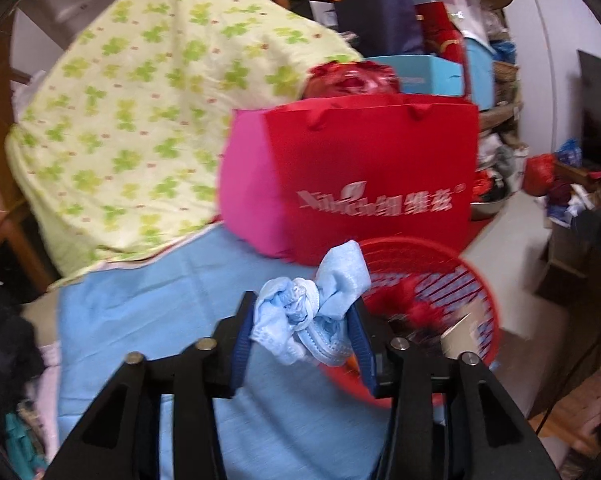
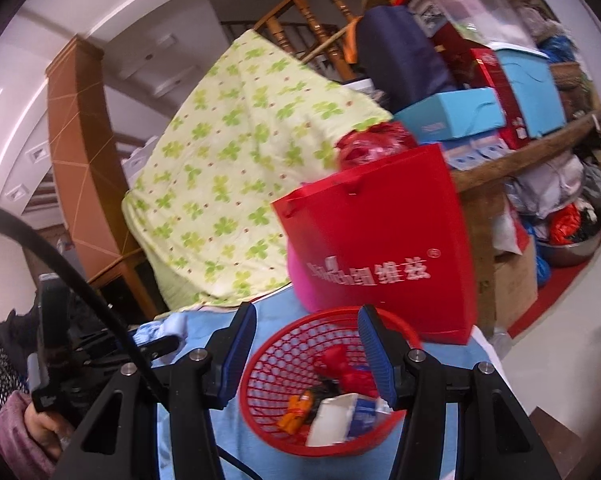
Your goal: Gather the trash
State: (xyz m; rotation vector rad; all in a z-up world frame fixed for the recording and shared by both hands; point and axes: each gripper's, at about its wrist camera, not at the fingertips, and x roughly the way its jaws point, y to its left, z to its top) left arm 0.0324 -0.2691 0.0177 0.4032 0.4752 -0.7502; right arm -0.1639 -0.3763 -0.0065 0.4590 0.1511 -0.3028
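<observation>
Left wrist view, near: left gripper (image 1: 304, 334), blue-padded fingers (image 1: 242, 344) w/ a crumpled light-blue face mask (image 1: 312, 304) between them. The wad spans the gap & touches both pads, so the fingers read as clamped on it; blur hides how firmly. The mask is held above the blue cloth (image 1: 140, 320) covering the table, just left of a red mesh basket (image 1: 476, 280).

Right wrist view, near: right gripper (image 2: 308, 344), fingers (image 2: 374, 344) apart w/ nothing between them, aimed over the basket (image 2: 260, 400). The basket sits on the blue cloth (image 2: 228, 448) near the table's right edge. Inside it: a red wrapper (image 2: 348, 372), an orange scrap (image 2: 296, 412), a white carton (image 2: 332, 424). At far left of this view the other gripper's black body shows, w/ a hand (image 2: 40, 428) in a pink sleeve (image 2: 16, 436) on its handle & a black cable (image 2: 80, 280) arching over.

Mid: a red paper bag (image 1: 376, 176) w/ white lettering stands upright just behind the basket, a pink box (image 1: 252, 184) touching its left side. A red plastic bag (image 1: 352, 78) pokes out of the top.

Far: a clover-print quilt (image 1: 140, 112) draped high at the table's back left. Behind: stacked blue boxes (image 2: 452, 114), a navy bag (image 2: 400, 56), a wooden stair rail (image 2: 316, 4).
</observation>
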